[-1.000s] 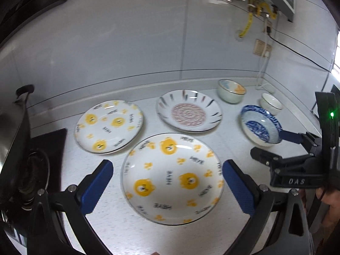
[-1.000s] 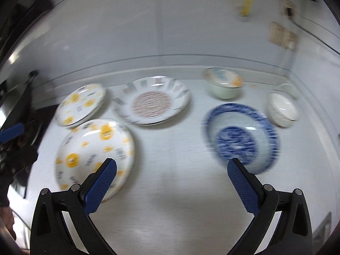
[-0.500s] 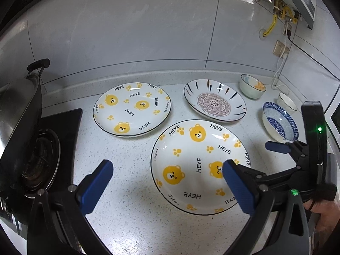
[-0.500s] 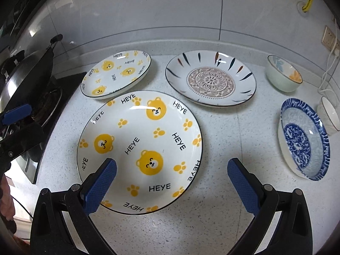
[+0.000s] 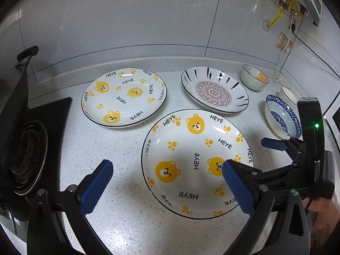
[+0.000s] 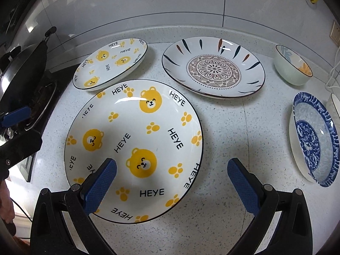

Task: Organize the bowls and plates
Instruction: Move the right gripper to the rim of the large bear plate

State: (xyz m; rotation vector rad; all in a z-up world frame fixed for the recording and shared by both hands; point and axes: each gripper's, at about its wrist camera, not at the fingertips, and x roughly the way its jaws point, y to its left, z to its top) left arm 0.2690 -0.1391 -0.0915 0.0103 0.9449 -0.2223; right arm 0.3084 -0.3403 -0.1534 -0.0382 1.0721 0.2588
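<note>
Nothing stacked yet, by the look of it. All dishes lie singly on the speckled counter: near bear plate at centre frame, second bear plate upper left, mandala plate upper centre, blue bowl right edge, green bowl upper right. Left gripper and right gripper both hover spread wide, empty. Sorting all remains.

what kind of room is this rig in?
Most likely a home kitchen: a speckled countertop against a tiled wall, a gas burner with a pan at the left, and ceramic plates and bowls laid out on the counter.
</note>
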